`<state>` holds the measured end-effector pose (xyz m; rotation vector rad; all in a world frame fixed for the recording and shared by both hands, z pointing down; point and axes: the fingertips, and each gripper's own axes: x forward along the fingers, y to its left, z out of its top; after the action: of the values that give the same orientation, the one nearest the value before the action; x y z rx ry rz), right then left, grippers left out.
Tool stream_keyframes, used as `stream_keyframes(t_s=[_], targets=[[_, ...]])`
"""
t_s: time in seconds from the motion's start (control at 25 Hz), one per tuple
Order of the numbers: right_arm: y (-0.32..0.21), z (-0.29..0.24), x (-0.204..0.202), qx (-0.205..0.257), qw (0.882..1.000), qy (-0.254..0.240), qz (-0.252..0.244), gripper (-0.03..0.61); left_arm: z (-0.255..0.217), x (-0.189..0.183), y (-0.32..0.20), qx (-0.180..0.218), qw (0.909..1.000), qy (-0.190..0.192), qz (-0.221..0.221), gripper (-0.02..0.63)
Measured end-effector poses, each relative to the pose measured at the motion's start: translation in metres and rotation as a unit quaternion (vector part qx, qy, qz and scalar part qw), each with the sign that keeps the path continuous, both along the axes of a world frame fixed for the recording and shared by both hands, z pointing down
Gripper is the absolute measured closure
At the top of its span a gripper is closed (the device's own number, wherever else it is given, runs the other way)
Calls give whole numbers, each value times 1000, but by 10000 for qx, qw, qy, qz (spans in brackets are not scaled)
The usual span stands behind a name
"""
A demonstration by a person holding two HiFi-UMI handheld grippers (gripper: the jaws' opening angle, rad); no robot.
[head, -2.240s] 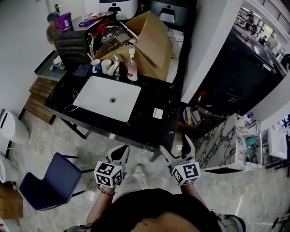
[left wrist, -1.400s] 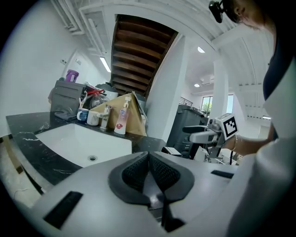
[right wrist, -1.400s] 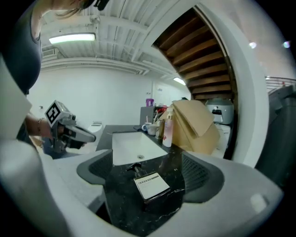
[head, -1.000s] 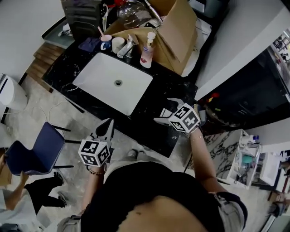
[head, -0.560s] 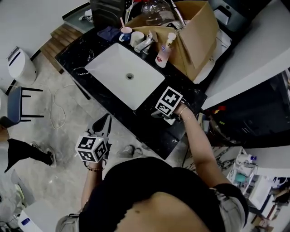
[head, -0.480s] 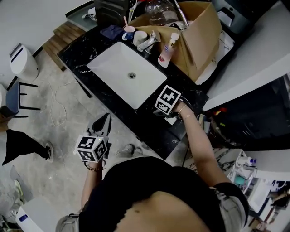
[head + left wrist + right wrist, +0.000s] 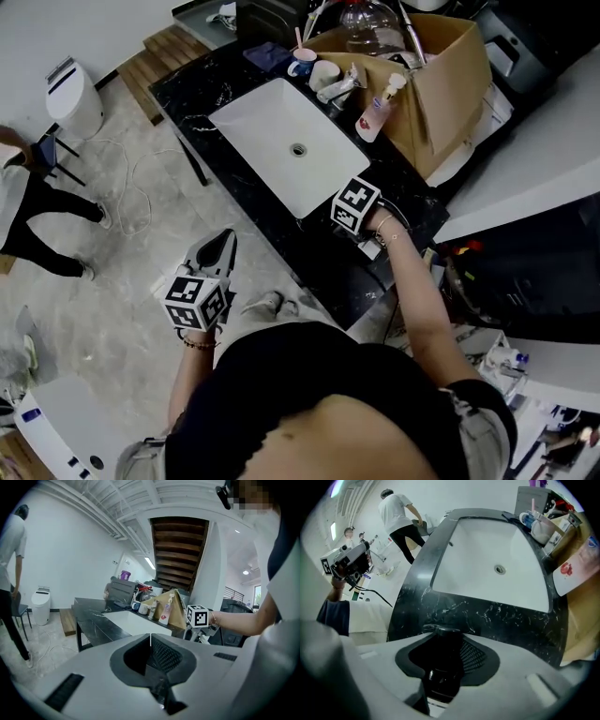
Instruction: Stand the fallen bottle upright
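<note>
A small dark bottle (image 7: 440, 667) with a black cap sits between the jaws of my right gripper (image 7: 443, 639). The jaws are closing, and the pads look pressed against its sides. In the head view the right gripper (image 7: 361, 230) points steeply down at the black marble counter (image 7: 309, 248), just right of the white sink (image 7: 267, 122). The marker cube hides the bottle there. My left gripper (image 7: 225, 242) hangs over the floor in front of the counter. Its jaws (image 7: 150, 637) are shut with nothing between them.
An upright pump bottle (image 7: 375, 112), cups (image 7: 314, 70) and a faucet (image 7: 337, 89) stand behind the sink. An open cardboard box (image 7: 450, 84) sits at the counter's far right. A white bin (image 7: 75, 98) and a person (image 7: 28, 216) are on the floor at left.
My right gripper has swung from level to pointing down and has dropped onto the counter beside the sink. The left gripper has drifted a little over the floor, and the head view has shifted.
</note>
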<state>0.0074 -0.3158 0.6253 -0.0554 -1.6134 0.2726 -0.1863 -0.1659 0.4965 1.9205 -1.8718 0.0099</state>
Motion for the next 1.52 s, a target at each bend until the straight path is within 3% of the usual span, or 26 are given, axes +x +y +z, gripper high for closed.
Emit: stream_keyframes(t_s=[0.32, 0.56, 0.72, 0.88, 1.04, 1.12, 1.36, 1.52], targets=[[4, 0, 3, 148, 9996, -90, -226, 446, 2, 4, 13, 9, 10000, 9, -78, 611], [2, -29, 18, 388, 9950, -890, 238, 466, 6, -2, 20, -40, 9999, 37, -120, 611], [1, -50, 32, 380, 9835, -1551, 846, 480, 5, -2, 16, -24, 10000, 32, -41, 611], [-8, -75, 49, 827, 9611, -2211, 1437, 488, 3, 7, 5, -29, 9999, 3, 151, 611], [-22, -90, 61, 1516, 9324, -2681, 1889, 489, 1, 17, -5, -18, 9994, -16, 339, 611], [-30, -100, 62, 1838, 9102, -3049, 2116, 489, 0, 23, -9, -11, 9991, -33, 421, 611], [-58, -115, 53, 2904, 8185, -4141, 2726, 489, 1, 32, -12, -68, 9984, -78, 548, 611], [-63, -115, 54, 3062, 7572, -4817, 3175, 489, 1, 30, -11, -112, 9985, -100, 532, 611]])
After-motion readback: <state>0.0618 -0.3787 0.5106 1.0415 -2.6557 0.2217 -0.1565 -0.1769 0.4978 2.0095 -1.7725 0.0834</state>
